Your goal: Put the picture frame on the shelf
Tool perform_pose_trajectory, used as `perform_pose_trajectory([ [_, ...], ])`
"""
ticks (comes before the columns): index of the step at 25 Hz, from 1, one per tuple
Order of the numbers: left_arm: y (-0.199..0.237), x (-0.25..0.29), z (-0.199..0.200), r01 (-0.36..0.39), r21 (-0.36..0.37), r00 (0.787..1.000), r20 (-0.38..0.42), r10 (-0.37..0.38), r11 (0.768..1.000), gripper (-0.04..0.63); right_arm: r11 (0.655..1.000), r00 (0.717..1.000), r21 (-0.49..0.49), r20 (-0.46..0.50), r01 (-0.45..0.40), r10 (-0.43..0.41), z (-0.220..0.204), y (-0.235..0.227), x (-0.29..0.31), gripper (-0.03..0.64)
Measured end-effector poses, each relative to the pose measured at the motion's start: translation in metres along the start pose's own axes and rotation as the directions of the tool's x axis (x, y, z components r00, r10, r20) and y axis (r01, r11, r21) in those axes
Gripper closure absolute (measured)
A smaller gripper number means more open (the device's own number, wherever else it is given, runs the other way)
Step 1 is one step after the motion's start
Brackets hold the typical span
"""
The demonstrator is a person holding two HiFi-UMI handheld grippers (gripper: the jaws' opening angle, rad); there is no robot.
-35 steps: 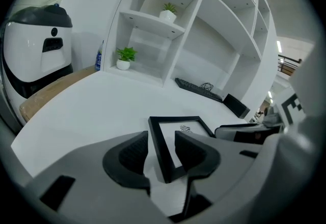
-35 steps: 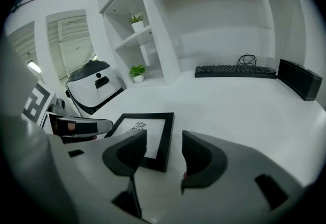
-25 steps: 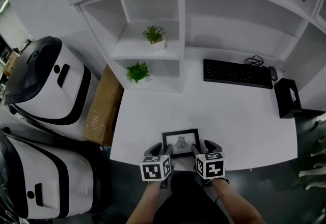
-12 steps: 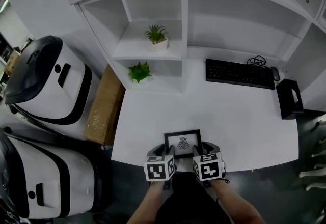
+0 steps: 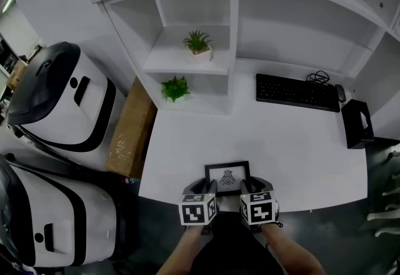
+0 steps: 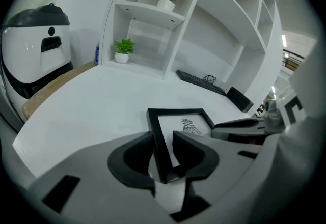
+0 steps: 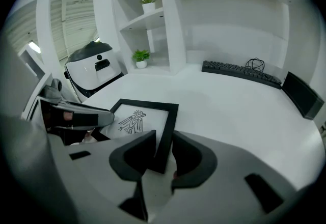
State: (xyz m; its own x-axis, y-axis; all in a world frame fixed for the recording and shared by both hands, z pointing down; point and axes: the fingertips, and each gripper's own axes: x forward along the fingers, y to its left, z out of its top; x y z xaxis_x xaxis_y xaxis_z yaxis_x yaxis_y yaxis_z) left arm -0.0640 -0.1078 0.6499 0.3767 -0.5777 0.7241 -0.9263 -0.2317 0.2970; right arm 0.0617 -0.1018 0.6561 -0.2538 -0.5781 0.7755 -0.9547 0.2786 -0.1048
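Note:
A black picture frame (image 5: 227, 177) with a bird drawing lies flat on the white desk (image 5: 281, 149) near its front edge. My left gripper (image 5: 210, 186) is at the frame's left side. In the left gripper view the frame's (image 6: 183, 123) left bar runs between the left gripper's (image 6: 163, 149) pads, which press on it. My right gripper (image 5: 246, 186) is at the right side. The frame's (image 7: 140, 118) right bar is pinched in the right gripper (image 7: 163, 149). Both pairs of jaws have just been closing.
The white shelf unit (image 5: 181, 49) stands at the desk's far left, with a potted plant on its upper board (image 5: 197, 42) and another below (image 5: 175, 87). A keyboard (image 5: 297, 92) and a black box (image 5: 357, 125) lie at the far right. White machines (image 5: 56, 105) and a cardboard box (image 5: 131, 133) stand left of the desk.
Both grippers have drawn in closer against the frame's two sides. The frame still lies flat in the same spot on the desk.

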Motion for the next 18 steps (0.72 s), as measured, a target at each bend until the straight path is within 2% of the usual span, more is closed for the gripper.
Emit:
perform_pose_trajectory([
  [12,-0.003,-0.024,0.016,0.021,0.005,0.995,0.096,-0.022,1.0,0.477,0.999,0.995,0.04,0.095,-0.029,0.025,0.015,0.006,-0.02,0.54],
  [18,-0.002,-0.045,0.036,0.013,0.015,0.984,0.18,-0.015,1.0,0.486,0.998,0.984,0.037,0.172,-0.052,0.045,0.036,0.014,-0.033,0.543],
])
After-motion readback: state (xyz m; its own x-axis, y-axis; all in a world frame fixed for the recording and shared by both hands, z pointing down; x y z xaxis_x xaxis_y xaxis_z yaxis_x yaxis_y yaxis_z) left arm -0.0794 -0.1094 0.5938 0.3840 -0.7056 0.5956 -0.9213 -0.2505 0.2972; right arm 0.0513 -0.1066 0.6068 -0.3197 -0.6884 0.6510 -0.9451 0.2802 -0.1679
